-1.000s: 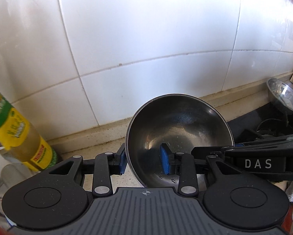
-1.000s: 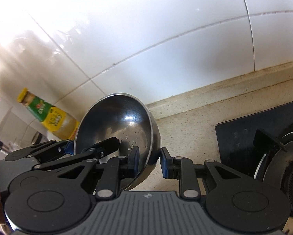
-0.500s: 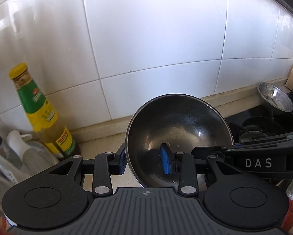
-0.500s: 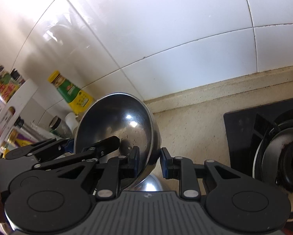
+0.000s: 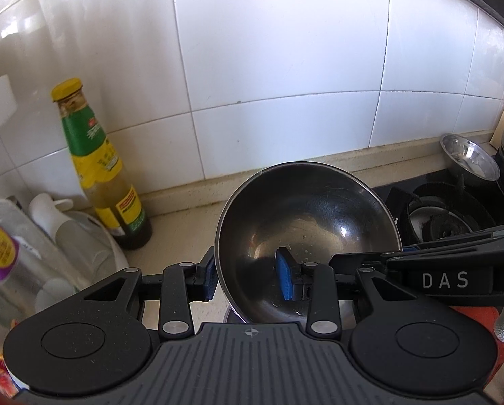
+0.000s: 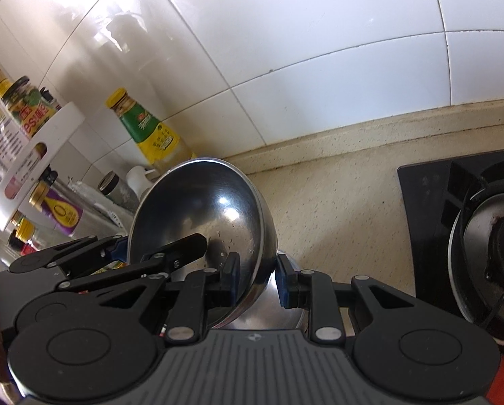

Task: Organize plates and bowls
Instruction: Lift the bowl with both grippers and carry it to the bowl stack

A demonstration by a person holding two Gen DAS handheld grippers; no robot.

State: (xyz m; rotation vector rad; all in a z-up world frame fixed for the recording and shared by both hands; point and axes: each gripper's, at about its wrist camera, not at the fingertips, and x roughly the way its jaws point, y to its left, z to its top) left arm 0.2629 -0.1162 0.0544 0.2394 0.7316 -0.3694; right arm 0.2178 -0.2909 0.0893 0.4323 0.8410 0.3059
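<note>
A steel bowl (image 5: 306, 233) is held tilted above the counter, its hollow facing me; it also shows in the right wrist view (image 6: 198, 216). My left gripper (image 5: 247, 278) is shut on its left rim, one blue pad inside and one outside. My right gripper (image 6: 257, 278) is shut on the bowl's right rim. A second steel vessel (image 6: 269, 310) lies just below the held bowl. Another small steel bowl (image 5: 469, 160) sits at the far right by the wall.
A green-and-yellow sauce bottle (image 5: 100, 172) stands at the tiled wall on the left, with jars and a white rack (image 6: 32, 165) of bottles beside it. A black gas hob (image 6: 481, 236) with a burner is on the right. The beige counter (image 6: 336, 202) lies between.
Both grippers have lifted and drawn back with the bowl. More of the counter, the bottle, the rack and the hob has come into view.
</note>
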